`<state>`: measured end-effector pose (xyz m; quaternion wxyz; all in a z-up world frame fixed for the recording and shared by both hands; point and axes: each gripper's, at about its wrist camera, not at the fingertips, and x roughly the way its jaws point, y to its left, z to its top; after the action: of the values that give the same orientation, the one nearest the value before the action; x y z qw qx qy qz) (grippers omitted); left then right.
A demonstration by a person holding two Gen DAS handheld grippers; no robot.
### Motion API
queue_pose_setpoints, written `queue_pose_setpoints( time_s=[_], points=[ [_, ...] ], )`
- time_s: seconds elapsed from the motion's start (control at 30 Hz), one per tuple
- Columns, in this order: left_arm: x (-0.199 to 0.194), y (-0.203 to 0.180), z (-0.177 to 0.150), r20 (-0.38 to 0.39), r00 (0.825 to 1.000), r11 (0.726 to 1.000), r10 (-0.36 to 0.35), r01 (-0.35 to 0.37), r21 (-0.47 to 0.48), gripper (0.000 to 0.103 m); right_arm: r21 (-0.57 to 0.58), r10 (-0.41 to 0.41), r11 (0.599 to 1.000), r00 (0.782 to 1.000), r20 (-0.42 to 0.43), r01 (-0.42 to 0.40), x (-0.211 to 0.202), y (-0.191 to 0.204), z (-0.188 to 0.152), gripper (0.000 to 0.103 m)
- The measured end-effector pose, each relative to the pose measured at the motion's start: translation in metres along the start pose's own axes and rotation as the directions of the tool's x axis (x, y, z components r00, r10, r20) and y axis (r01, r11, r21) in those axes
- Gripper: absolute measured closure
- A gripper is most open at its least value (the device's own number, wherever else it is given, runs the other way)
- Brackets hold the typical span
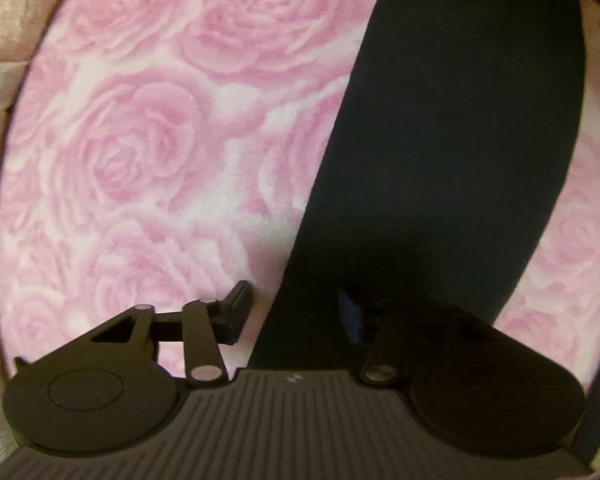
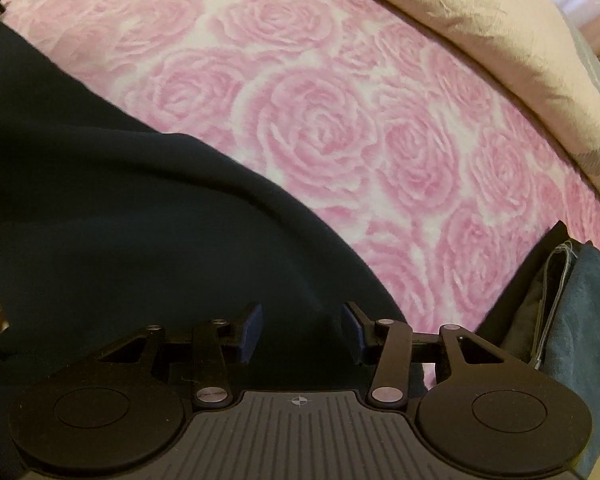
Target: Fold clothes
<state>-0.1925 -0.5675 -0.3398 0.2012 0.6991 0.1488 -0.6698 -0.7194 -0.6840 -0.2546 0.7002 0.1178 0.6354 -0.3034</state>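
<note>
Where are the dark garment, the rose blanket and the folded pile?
dark garment (image 1: 452, 120): left wrist view, its flat middle.
rose blanket (image 2: 320, 128): right wrist view, a big rose.
folded pile (image 2: 576, 312): right wrist view, teal top layer.

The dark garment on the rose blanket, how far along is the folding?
Done: a stack of clothes sits at the blanket's edge. In hand: the dark garment lies as a long strip, with the left gripper and right gripper both down over it, cloth between their fingers. Left: gripping it and folding it over.
</note>
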Motion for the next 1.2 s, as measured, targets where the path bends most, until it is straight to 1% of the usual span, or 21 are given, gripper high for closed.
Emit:
queue_pose_setpoints(
  time_s=[0.03,0.1,0.17,0.23,0.37,0.4,0.43,0.47,0.5,0.6,0.77,0.8,0.83,0.87,0.9,0.93,0.97,1.0,1.07,1.13,1.2],
  points=[
    [0.0,0.001,0.0,-0.004,1.0,1.0,-0.02,0.02,0.005,0.073,0.008,0.001,1.0,1.0,-0.005,-0.001,0.003,-0.003,0.001,0.056],
    [-0.001,0.0,0.001,-0.017,0.999,0.999,-0.049,0.049,0.014,0.092,0.023,0.004,1.0,1.0,-0.016,-0.003,0.01,-0.009,0.005,0.056],
    [-0.003,-0.006,0.003,-0.028,0.999,0.998,-0.046,0.047,0.031,0.099,0.023,0.004,1.0,1.0,-0.006,-0.003,0.012,-0.013,0.009,0.056],
    [-0.007,-0.014,0.001,-0.025,1.0,0.999,-0.01,0.011,0.048,0.1,-0.006,0.002,1.0,1.0,0.003,-0.002,0.012,-0.016,0.013,0.056],
    [-0.021,-0.029,-0.006,0.005,0.997,0.997,0.072,-0.072,0.034,0.1,-0.108,-0.005,0.994,1.0,0.015,0.007,0.01,-0.021,0.014,0.056],
    [-0.024,-0.035,-0.008,0.011,0.995,0.994,0.1,-0.1,0.038,0.1,-0.135,-0.005,0.991,1.0,0.016,0.007,0.01,-0.023,0.012,0.053],
    [-0.026,-0.04,-0.011,0.018,0.992,0.991,0.127,-0.128,0.042,0.1,-0.163,-0.002,0.987,1.0,0.023,0.006,0.011,-0.025,0.009,0.044],
    [-0.028,-0.046,-0.013,0.023,0.988,0.987,0.154,-0.155,0.046,0.1,-0.19,0.001,0.982,1.0,0.029,0.005,0.012,-0.027,0.006,0.022],
    [-0.028,-0.052,-0.013,0.025,0.984,0.983,0.177,-0.178,0.053,0.1,-0.217,0.003,0.976,0.999,0.035,0.004,0.014,-0.028,0.002,0.018],
    [-0.024,-0.065,-0.011,0.018,0.972,0.969,0.235,-0.236,0.075,0.1,-0.259,0.014,0.966,1.0,0.026,-0.007,0.023,-0.036,-0.002,0.019],
    [-0.016,-0.075,-0.002,-0.01,0.961,0.956,0.278,-0.275,0.1,0.1,-0.252,0.115,0.961,0.993,-0.01,-0.114,0.046,-0.055,0.005,0.019],
    [-0.016,-0.074,-0.001,-0.015,0.959,0.955,0.282,-0.279,0.102,0.1,-0.252,0.139,0.958,0.99,-0.019,-0.139,0.05,-0.059,0.007,0.028],
    [-0.018,-0.074,-0.001,-0.018,0.959,0.955,0.284,-0.281,0.096,0.1,-0.246,0.174,0.953,0.984,-0.041,-0.179,0.055,-0.063,0.009,0.032],
    [-0.019,-0.074,-0.002,-0.02,0.958,0.955,0.286,-0.283,0.09,0.1,-0.237,0.21,0.946,0.976,-0.064,-0.219,0.06,-0.066,0.012,0.039],
    [-0.021,-0.074,-0.002,-0.023,0.957,0.955,0.288,-0.285,0.082,0.1,-0.214,0.254,0.94,0.963,-0.088,-0.267,0.065,-0.07,0.013,0.052],
    [-0.023,-0.075,-0.002,-0.024,0.956,0.955,0.291,-0.289,0.074,0.1,-0.191,0.286,0.934,0.953,-0.1,-0.301,0.066,-0.073,0.014,0.055],
    [-0.027,-0.076,-0.002,-0.025,0.955,0.954,0.295,-0.293,0.064,0.1,-0.177,0.303,0.932,0.947,-0.104,-0.317,0.065,-0.074,0.015,0.071],
    [-0.031,-0.077,-0.003,-0.026,0.954,0.953,0.3,-0.298,0.054,0.1,-0.165,0.317,0.929,0.942,-0.107,-0.331,0.063,-0.074,0.015,0.096],
    [-0.042,-0.08,-0.005,-0.022,0.95,0.949,0.313,-0.312,0.035,0.1,-0.17,0.288,0.939,0.954,-0.08,-0.298,0.049,-0.066,0.012,0.096],
    [-0.06,-0.086,-0.008,-0.012,0.942,0.942,0.336,-0.335,0.024,0.1,-0.186,0.23,0.955,0.973,-0.018,-0.23,0.027,-0.057,0.003,0.096],
    [-0.077,-0.091,-0.012,-0.002,0.933,0.933,0.36,-0.36,0.012,0.1,-0.175,0.178,0.97,0.983,0.05,-0.167,0.004,-0.051,-0.005,0.096]
  ],
)
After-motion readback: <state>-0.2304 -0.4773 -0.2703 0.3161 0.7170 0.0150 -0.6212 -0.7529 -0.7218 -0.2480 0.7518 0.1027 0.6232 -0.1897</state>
